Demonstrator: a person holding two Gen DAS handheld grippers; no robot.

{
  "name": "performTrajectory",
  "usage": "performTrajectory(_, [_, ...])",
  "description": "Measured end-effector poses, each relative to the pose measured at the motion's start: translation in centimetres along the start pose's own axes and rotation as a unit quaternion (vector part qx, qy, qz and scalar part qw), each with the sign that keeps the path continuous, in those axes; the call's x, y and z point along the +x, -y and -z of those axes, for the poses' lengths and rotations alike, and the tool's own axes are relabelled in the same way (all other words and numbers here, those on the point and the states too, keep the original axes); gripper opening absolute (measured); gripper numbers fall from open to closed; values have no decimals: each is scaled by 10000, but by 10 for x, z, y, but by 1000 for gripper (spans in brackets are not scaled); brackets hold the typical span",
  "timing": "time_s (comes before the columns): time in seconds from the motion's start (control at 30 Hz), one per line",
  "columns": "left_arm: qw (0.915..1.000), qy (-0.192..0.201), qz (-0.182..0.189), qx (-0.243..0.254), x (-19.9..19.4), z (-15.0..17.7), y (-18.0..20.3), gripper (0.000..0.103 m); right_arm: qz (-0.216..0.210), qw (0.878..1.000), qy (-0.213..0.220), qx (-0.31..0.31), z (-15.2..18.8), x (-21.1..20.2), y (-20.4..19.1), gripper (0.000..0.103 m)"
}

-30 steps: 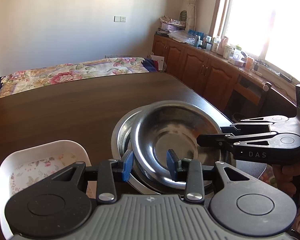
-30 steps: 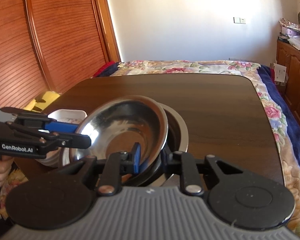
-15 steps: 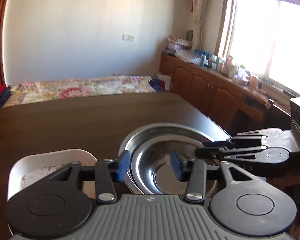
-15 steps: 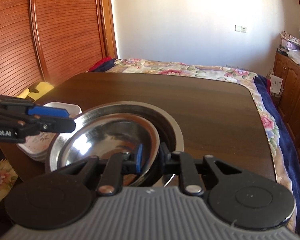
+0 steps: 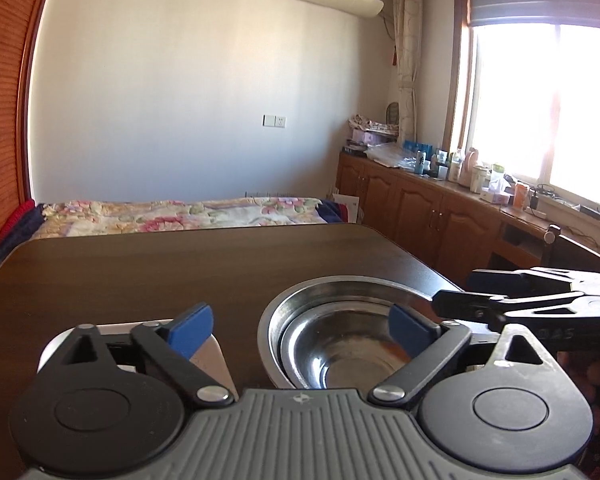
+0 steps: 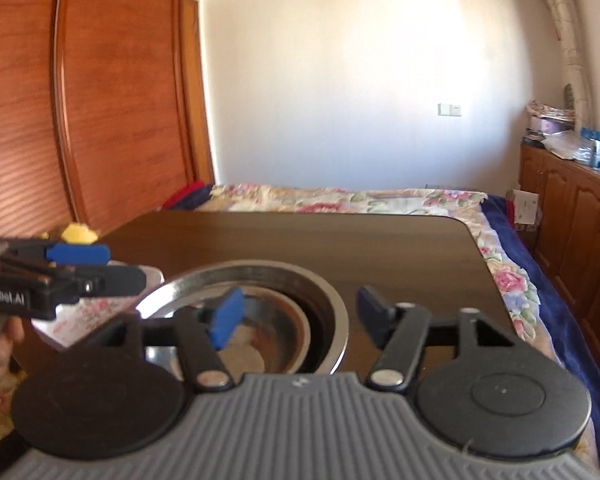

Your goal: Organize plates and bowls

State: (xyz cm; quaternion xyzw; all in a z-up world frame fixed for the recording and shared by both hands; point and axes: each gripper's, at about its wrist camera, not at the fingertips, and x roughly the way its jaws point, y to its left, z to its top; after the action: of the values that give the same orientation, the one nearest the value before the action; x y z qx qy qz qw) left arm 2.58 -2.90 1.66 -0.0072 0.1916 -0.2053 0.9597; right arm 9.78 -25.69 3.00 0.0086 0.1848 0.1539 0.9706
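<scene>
Left hand-held gripper (image 5: 302, 326): its blue pads are spreading apart and hold nothing. One pad is over the near rim of the big bowl, the other is off to the big bowl's left.
Right hand-held gripper (image 6: 298, 312): it is letting go too, jaws opening, nothing pinched. Its left pad hangs over the bowls and its right pad is just past the big bowl's right rim.
Big bowl: the big shiny round steel bowl (image 5: 336, 286) sits on the dark brown wooden surface (image 5: 160, 276), close to the near edge.
Small bowl: the smaller shiny steel bowl (image 5: 352, 354) now sits inside the big bowl, flat and snug.
White dish: a white square dish with pink flowers (image 6: 96, 312) rests just left of the big bowl.
Step now: I think the stacking of the two bowls is done and both grippers are freeing them.
Next move: probably pull both grippers back from the big bowl without bumping its rim. The white dish may need tidying next.
</scene>
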Motion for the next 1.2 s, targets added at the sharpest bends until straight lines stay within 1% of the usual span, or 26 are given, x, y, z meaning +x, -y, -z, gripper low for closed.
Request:
performTrajectory(0.07, [9999, 55, -131, 73, 1, 3, 2, 97, 29, 9999, 101, 37, 2, -1, 1, 91])
performTrajectory(0.13, [9997, 132, -182, 110, 0, 4, 2, 97, 84, 9998, 183, 13, 5, 0, -2, 100])
performTrajectory(0.17, [9996, 142, -212, 114, 0, 5, 2, 97, 115, 9997, 229, -22, 7, 0, -3, 102])
performTrajectory(0.27, [9995, 109, -261, 119, 3, 7, 3, 97, 172, 9995, 271, -48, 12, 3, -4, 103])
performTrajectory(0.43, [9999, -10, -113, 75, 8, 12, 1, 97, 328, 9992, 240, -30, 19, 8, -1, 103])
performTrajectory(0.53, [9999, -94, -70, 58, 10, 16, 1, 91, 221, 9995, 182, 117, 23, 11, 1, 103])
performTrajectory(0.6, [9999, -140, -34, 31, 12, 18, 2, 85, 175, 9995, 170, 207, 25, 12, 4, 103])
performTrajectory(0.67, [9998, -204, 18, 50, 14, 21, 4, 83, 98, 9995, 194, 242, 25, 12, 4, 103])
performTrajectory(0.73, [9996, -275, 58, 55, 16, 23, 5, 77, 81, 9995, 187, 245, 26, 13, 2, 101])
performTrajectory(0.77, [9994, -320, 85, 54, 18, 24, 6, 73, 64, 9996, 158, 246, 27, 14, 1, 93])
performTrajectory(0.8, [9993, -350, 105, 47, 19, 24, 7, 69, 35, 9996, 122, 257, 28, 15, 1, 88])
performTrajectory(0.83, [9992, -376, 106, 40, 20, 25, 7, 67, 19, 9996, 76, 273, 28, 17, 1, 83])
performTrajectory(0.9, [9992, -403, 47, 67, 21, 28, 7, 65, 10, 9995, 4, 323, 29, 20, 1, 79])
performTrajectory(0.97, [9991, -426, 5, 64, 21, 29, 7, 62, -7, 9993, -24, 369, 32, 21, 1, 74])
performTrajectory(1.07, [9988, -489, 24, 21, 23, 30, 6, 59, 3, 9993, -56, 369, 34, 22, -1, 69])
performTrajectory(1.2, [9983, -572, 33, 59, 26, 33, 9, 57, 13, 9993, -26, 368, 36, 21, 0, 64])
